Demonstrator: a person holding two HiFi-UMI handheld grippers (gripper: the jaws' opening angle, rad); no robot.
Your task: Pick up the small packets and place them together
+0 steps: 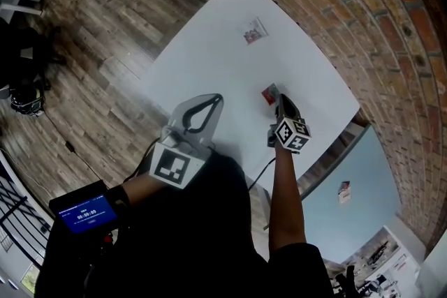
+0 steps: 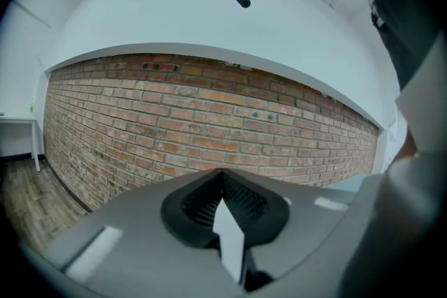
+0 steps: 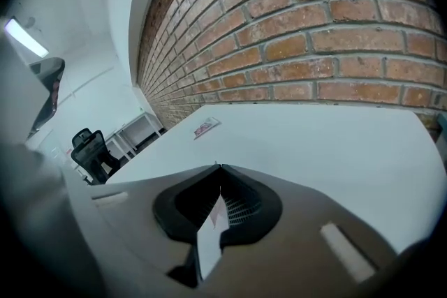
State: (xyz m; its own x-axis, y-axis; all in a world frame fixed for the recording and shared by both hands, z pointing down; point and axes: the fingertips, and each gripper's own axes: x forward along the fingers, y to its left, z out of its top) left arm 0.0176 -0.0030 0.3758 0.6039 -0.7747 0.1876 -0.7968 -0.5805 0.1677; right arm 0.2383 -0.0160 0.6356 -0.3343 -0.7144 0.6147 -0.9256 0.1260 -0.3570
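While right claw (image 1: 280,100) hangs shut, red packet (image 1: 268,94) beside

dark clothing (image 1: 209,234) is seen over the torso, with a short dark sleeve (image 1: 297,265) on the right arm. a black device (image 1: 84,209) with a lit blue screen is worn by the left wrist. the left gripper (image 1: 218,97) is shown as a pale grey shell with a teardrop loop, the right gripper (image 1: 279,98) as darker grey. black ribbed pads (image 2: 246,199) are set inside. a white marker cube (image 1: 172,165) with black squares is mounted on each, and a thin cable (image 1: 260,169) is hung from the right one.
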